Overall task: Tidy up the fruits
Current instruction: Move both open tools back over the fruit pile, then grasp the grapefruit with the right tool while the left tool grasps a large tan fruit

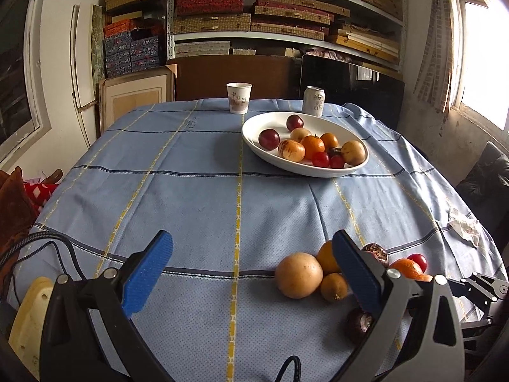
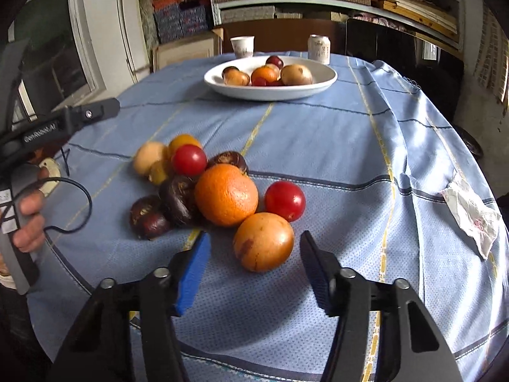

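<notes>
Nearest the right claw [image 2: 254, 261], a round orange-brown fruit [image 2: 264, 242] is seen lying on the cloth-covered surface [image 2: 334, 146], just ahead of the fingertips at twelve o'clock and roughly in line with the gap between them. It is judged to be firm, smooth-skinned and fairly light, so it may roll or slip if pinched off-centre; it would best be taken across its widest girth, the pads set at its three and nine o'clock sides. The right claw is released, its jaws spread slightly wider than the fruit, and nothing is held or touched by it. Just beyond, touching that fruit, a large orange [image 2: 226, 194] and a red tomato [image 2: 285, 201] are found, the tomato probably soft and easily bruised; dark purple fruits [image 2: 178, 199] lie at ten o'clock, with a second tomato [image 2: 189, 159] and pale fruits behind them. The pile could be disturbed if the nearest fruit is nudged. The left claw [image 1: 251, 270] is likewise spread wide and empty, its right finger standing in front of the same heap, where a pale round fruit [image 1: 298, 274] is seen at one o'clock. Far off at twelve o'clock, a white bowl [image 2: 241, 90] already holding several fruits is seen, with a paper cup [image 2: 242, 46] and a can [image 2: 319, 49] behind it.
</notes>
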The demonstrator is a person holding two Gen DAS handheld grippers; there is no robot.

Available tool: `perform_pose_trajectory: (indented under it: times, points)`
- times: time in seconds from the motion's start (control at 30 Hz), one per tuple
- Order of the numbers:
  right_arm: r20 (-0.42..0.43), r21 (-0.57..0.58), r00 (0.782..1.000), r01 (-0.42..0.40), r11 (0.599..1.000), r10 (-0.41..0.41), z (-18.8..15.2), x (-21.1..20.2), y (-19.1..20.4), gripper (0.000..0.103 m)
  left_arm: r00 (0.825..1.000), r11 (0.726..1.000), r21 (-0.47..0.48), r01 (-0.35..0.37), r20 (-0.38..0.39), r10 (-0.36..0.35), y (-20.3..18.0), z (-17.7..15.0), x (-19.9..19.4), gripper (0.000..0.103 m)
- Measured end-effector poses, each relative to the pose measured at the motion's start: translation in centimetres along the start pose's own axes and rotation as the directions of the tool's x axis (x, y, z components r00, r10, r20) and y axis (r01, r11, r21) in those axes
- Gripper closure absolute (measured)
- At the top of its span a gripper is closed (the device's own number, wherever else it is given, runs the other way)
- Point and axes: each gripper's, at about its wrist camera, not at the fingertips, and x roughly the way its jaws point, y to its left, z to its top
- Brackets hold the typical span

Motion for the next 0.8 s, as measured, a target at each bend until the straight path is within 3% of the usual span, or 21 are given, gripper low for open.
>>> perform_pose_trajectory:
  times: [0.37,0.8]
  points:
    - [-0.030,-0.004,0.999,0.039,0.999,-0.039,0.2,0.6,0.1,0.060,1.000,1.000,0.001,0.009,-0.014,-0.009,-0.1,-0.3,0.2,0.005]
    - [-0.045,-0.011,0.998,0.052,0.999,-0.052,0.5,1.2,0.2,0.063,1.000,1.000,0.006,0.007,-0.022,-0.006,0.1,-0.6,0.6,0.005]
